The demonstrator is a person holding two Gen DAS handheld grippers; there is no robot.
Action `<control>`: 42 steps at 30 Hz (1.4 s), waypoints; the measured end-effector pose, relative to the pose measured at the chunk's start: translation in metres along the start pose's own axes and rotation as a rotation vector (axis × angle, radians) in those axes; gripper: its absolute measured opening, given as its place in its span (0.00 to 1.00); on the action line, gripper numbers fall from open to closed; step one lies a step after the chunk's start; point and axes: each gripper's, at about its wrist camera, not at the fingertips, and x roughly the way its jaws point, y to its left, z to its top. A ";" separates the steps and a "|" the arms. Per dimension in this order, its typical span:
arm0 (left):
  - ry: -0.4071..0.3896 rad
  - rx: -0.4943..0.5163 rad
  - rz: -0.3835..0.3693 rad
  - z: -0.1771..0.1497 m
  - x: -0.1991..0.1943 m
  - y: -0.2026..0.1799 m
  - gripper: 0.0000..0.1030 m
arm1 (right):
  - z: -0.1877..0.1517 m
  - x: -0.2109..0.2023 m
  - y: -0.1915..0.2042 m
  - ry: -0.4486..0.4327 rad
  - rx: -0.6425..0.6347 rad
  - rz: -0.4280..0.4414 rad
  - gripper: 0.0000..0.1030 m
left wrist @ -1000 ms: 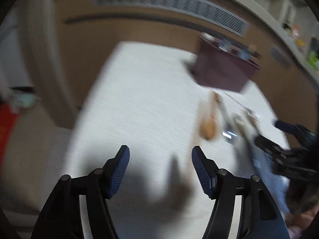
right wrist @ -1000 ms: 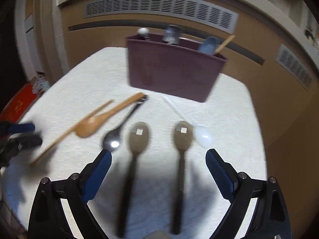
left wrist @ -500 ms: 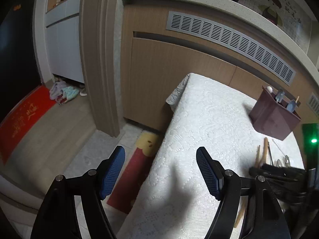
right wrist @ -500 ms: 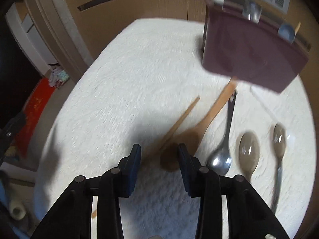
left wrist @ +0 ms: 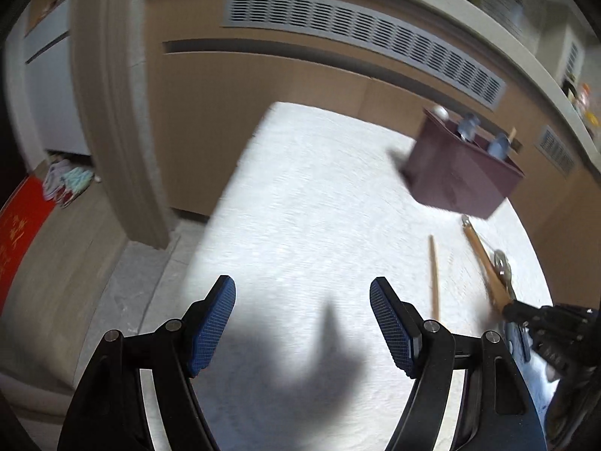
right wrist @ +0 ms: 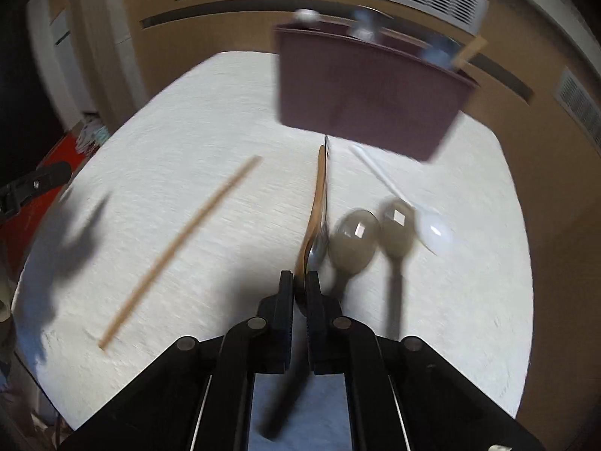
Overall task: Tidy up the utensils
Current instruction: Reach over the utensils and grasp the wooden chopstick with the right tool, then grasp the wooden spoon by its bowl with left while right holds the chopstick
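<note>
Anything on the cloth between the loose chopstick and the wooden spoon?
Nothing: bare cloth between chopstick and wooden spoon, per the right wrist view.

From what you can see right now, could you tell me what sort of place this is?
Probably a home kitchen or dining area: a table under a white cloth holds loose spoons and a maroon utensil caddy, set before a wood-panelled counter with vent grilles.

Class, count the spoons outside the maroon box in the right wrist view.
5: a wooden spoon in the right tool, a metal spoon beside it, two grey spoons next, a white spoon farthest right. Others may be hidden.
</note>
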 end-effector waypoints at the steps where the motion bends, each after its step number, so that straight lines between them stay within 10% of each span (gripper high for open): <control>1: 0.006 0.008 0.005 0.000 0.003 -0.005 0.72 | -0.002 -0.002 -0.004 -0.005 0.012 0.006 0.05; 12: 0.009 -0.012 0.047 -0.001 0.003 -0.006 0.76 | 0.018 0.008 0.045 0.057 0.059 0.242 0.24; 22: -0.003 -0.041 0.051 -0.003 -0.002 0.008 0.76 | 0.037 0.048 0.100 0.072 -0.088 0.090 0.10; 32: 0.048 0.028 0.000 -0.007 0.008 -0.025 0.76 | 0.012 -0.007 -0.018 -0.014 0.114 0.074 0.04; 42: 0.169 0.233 -0.249 -0.022 0.029 -0.135 0.76 | -0.030 -0.029 -0.116 -0.056 0.312 0.004 0.05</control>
